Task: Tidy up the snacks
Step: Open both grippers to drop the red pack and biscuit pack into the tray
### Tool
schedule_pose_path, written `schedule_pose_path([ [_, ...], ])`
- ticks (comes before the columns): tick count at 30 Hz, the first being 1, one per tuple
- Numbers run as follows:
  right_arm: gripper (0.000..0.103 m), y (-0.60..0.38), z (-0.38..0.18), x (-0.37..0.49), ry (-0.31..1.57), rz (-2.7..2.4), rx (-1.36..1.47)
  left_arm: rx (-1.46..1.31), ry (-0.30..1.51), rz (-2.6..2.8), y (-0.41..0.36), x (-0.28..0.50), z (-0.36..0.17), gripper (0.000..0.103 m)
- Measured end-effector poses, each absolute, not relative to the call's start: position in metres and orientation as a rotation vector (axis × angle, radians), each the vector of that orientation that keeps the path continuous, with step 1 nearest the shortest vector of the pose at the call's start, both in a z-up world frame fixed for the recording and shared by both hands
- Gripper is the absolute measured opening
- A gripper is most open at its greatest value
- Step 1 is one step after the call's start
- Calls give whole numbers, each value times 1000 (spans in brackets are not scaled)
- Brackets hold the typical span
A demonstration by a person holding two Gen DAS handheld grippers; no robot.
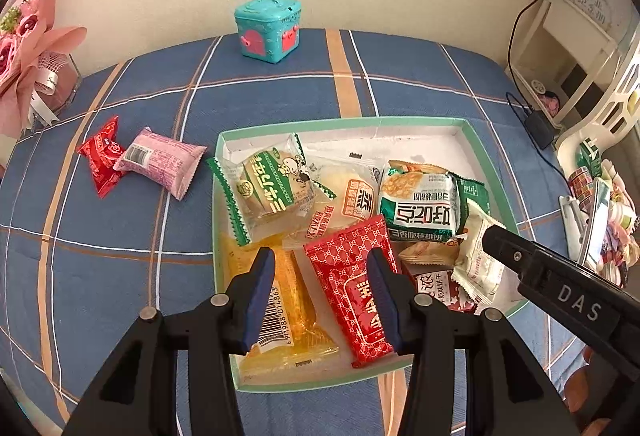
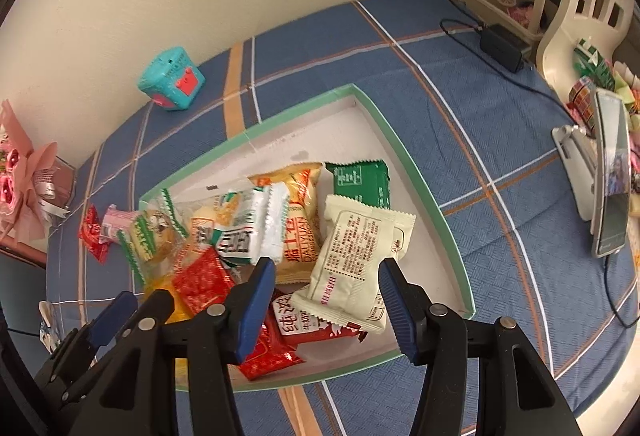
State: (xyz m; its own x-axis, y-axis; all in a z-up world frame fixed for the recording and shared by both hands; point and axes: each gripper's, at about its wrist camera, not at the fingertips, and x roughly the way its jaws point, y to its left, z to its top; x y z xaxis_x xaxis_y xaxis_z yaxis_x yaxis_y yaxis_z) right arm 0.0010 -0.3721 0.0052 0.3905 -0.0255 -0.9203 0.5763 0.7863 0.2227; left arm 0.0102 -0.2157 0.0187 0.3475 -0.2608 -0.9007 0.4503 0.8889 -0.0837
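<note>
Your left gripper (image 1: 322, 294) hung wide open over the near end of the shallow green-rimmed cardboard tray (image 1: 486, 164), with nothing between its blue pads. Below it lay a clear-wrapped yellow cake packet (image 1: 288, 300) under the left pad and a red patterned foil packet (image 1: 352, 276) reaching under the right pad; whether either pad touched a wrapper was hard to tell from this angle.

Your right gripper (image 2: 326, 294) was also spread wide and empty, hovering above a cream-coloured printed snack pouch (image 2: 356, 256) at the tray's near right corner. At 12 o'clock from that pouch sat a dark green packet (image 2: 360, 180), and at 10 o'clock an orange biscuit bag (image 2: 302, 220).

Two snacks lay outside the tray on the blue plaid bench cloth (image 1: 132, 220), at about 9 o'clock from it: a pink pillow-shaped packet (image 1: 160, 162) touching a small red wrapper (image 1: 102, 156). A teal toy box with pink doors (image 1: 268, 30) stood at 12 o'clock, near the wall.
</note>
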Motion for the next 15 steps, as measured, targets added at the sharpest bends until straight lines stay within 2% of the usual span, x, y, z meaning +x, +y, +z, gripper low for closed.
schedule_pose_path([
  [15, 58, -347, 23, 7, 1102, -369, 472, 39, 1126, -340, -161, 37, 33, 49],
])
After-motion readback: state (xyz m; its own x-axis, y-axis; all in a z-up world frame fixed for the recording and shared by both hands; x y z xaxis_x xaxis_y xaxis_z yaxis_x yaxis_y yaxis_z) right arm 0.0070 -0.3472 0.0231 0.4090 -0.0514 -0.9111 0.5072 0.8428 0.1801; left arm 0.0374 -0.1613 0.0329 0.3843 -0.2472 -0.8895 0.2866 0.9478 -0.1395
